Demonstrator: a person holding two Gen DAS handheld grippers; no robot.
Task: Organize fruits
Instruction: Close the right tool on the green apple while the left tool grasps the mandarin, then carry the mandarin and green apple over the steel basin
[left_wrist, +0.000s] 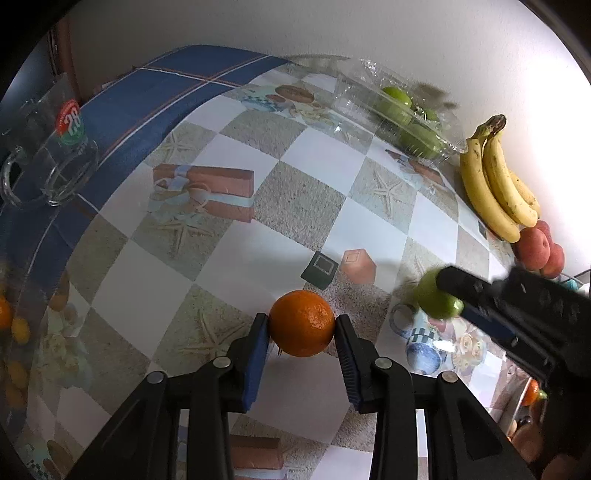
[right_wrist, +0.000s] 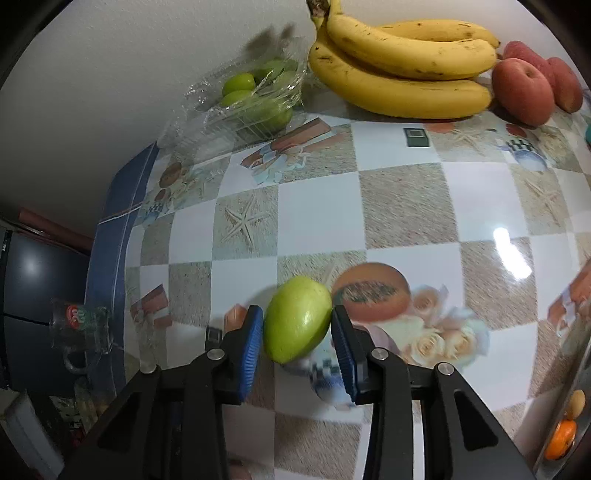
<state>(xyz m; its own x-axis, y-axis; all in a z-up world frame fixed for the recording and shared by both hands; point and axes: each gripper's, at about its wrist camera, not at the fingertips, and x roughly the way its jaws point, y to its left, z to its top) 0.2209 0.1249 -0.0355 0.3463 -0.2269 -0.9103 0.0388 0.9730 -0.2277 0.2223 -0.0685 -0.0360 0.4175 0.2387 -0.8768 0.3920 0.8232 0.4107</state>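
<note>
An orange (left_wrist: 302, 323) sits between the blue pads of my left gripper (left_wrist: 301, 330), which is shut on it just above the patterned tablecloth. In the right wrist view my right gripper (right_wrist: 297, 325) is shut on a green fruit (right_wrist: 298, 319), both pads pressing its sides. The same green fruit (left_wrist: 436, 301) shows in the left wrist view, held by the right gripper (left_wrist: 452, 295) at the right. A clear plastic container (right_wrist: 236, 107) against the wall holds several more green fruits (left_wrist: 397, 98). Bananas (right_wrist: 402, 62) and red apples (right_wrist: 524, 90) lie by the wall.
A glass mug (left_wrist: 61, 162) with a red and green label stands on the blue cloth border at the left. Another orange (right_wrist: 561, 439) shows at the right edge of the right wrist view. The checked tablecloth (left_wrist: 295, 206) spreads across the middle.
</note>
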